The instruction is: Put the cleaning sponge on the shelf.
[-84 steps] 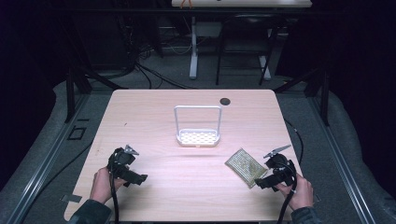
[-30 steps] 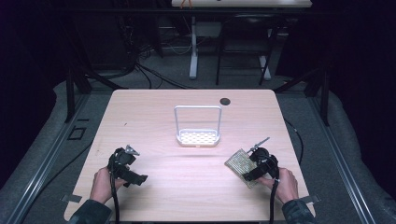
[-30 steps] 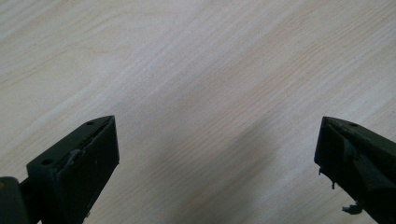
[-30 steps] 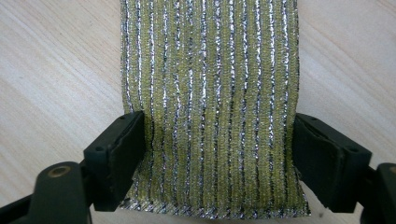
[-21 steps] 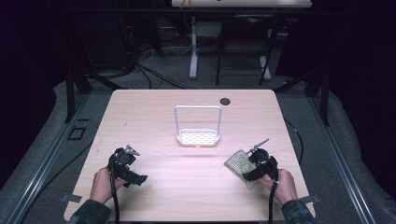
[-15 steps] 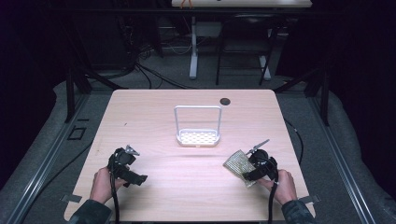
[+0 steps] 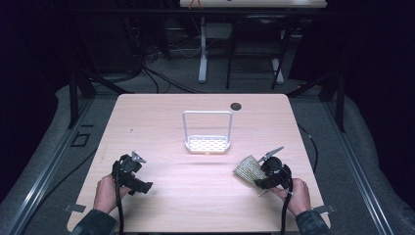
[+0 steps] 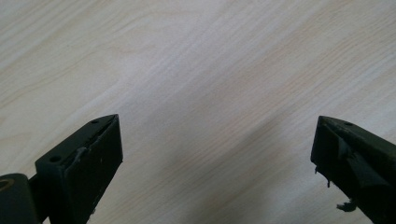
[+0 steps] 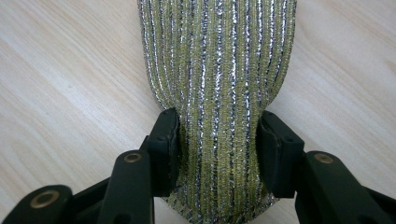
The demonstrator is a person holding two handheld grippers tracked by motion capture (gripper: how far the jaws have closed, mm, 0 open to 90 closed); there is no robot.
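Note:
A yellow-and-silver striped sponge (image 9: 219, 65) is pinched between the jaws of my right gripper (image 9: 218, 140), which squeeze its near end narrower. From above, the sponge (image 7: 247, 169) is lifted at an angle at the table's front right, with the right gripper (image 7: 262, 177) just behind it. My left gripper (image 7: 131, 175) rests at the front left, held by a hand. In the left gripper view its jaws stand wide apart over bare wood, and the left gripper (image 8: 217, 154) holds nothing.
A white wire rack (image 7: 207, 145) with a tall handle stands in the middle of the table (image 7: 161, 122). A small dark round object (image 7: 236, 105) lies near the far edge. Cables trail from both grippers toward the front edge.
The right gripper moved left onto the sponge, shut on it, and tipped it up off the table. The left gripper stayed where it was.

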